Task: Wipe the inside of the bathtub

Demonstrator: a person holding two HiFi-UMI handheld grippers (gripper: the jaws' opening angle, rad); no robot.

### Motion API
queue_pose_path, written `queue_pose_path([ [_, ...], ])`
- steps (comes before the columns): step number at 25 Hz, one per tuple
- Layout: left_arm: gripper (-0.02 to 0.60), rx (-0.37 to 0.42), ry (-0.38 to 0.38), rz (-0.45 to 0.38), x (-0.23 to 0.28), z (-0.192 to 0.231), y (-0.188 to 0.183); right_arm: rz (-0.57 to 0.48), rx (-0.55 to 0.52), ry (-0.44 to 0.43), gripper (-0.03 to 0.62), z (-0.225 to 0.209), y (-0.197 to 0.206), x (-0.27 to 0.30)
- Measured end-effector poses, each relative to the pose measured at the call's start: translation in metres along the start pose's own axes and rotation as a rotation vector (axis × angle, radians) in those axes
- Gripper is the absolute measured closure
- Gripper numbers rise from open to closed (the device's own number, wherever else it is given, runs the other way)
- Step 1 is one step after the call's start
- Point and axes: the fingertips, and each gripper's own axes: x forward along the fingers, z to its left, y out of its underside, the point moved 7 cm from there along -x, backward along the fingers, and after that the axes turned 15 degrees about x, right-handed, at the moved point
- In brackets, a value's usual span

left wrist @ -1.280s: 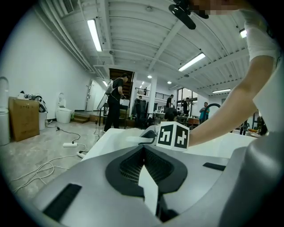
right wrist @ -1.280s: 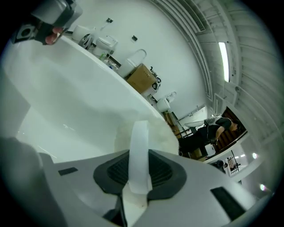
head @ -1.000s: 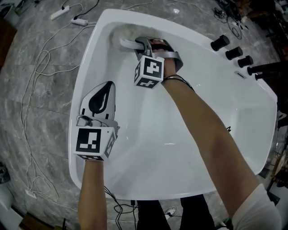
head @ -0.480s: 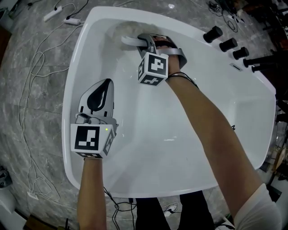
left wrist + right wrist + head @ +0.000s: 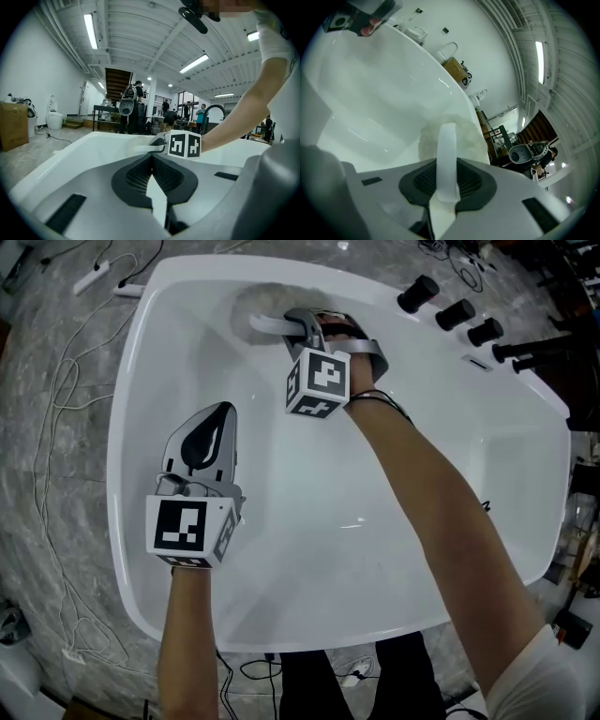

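The white bathtub fills the head view. The right gripper reaches to the tub's far wall at 12 o'clock. Its jaws are clamped on the white handle of a fluffy pale wiping pad, which presses against the inner wall. The right gripper view shows the same handle pinched between the jaws, with the pad just beyond.

The left gripper hangs over the tub's inner slope at 9 o'clock, jaws pressed together with nothing between them, as the left gripper view confirms.

The right forearm crosses the basin from 5 o'clock and hides part of the tub floor. Three black knobs and a dark spout sit on the rim at 1 to 2 o'clock. White cables and a power strip lie on the grey marble floor at 9 to 11 o'clock.

Compared with half a second ago, both grippers keep nearly the same places in the tub. The knobs and power strip sit further toward 10 o'clock in the view.
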Motion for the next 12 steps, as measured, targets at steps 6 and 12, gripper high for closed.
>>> queue_pose_path([
  [6,0.571,0.013,0.025,0.012,0.014,-0.026,-0.008,0.007,0.008,-0.004,0.504,-0.007,0.026,-0.01],
  [12,0.571,0.016,0.031,0.01,0.023,-0.053,-0.019,0.004,0.004,-0.005,0.503,-0.017,0.053,-0.025],
])
